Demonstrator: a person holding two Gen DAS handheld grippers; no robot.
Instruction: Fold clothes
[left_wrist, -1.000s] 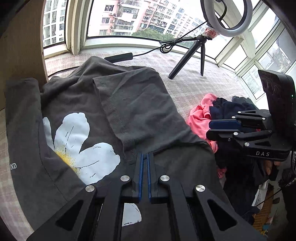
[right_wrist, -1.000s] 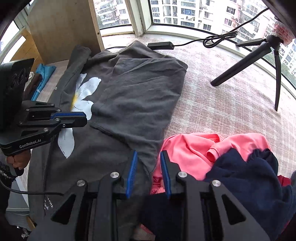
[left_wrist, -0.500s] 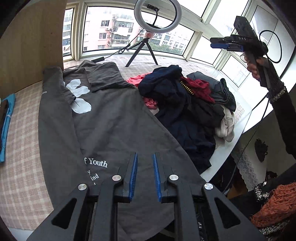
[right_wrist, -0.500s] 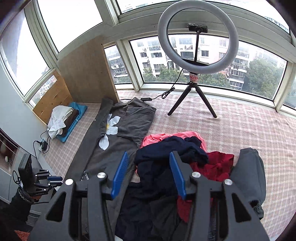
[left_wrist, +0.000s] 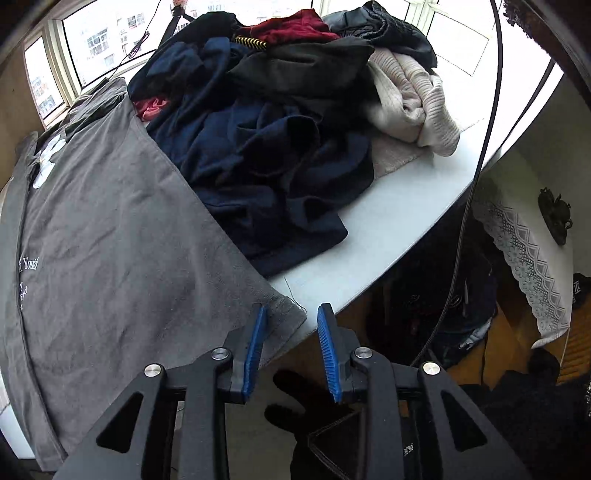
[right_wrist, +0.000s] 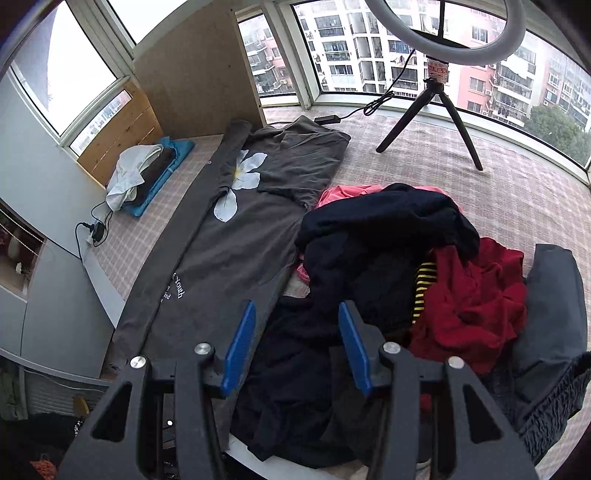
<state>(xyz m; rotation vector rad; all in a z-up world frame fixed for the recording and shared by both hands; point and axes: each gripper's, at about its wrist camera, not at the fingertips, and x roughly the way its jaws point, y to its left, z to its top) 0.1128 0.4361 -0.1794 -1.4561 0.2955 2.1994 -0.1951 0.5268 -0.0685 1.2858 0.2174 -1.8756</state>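
Dark grey cotton T-shirt with white flower print (right_wrist: 236, 236): laid lengthwise, one sleeve folded inward, hem corner at the worktop's (left_wrist: 388, 221) near edge. Left tool (left_wrist: 290, 345) held wide beside that corner, likely for pinching; right tool (right_wrist: 293, 341) wide, nothing held.

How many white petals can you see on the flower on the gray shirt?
3 show on the gray shirt in the right wrist view: one pointing up, one out right, one hanging down. The folded-over left side may hide more.
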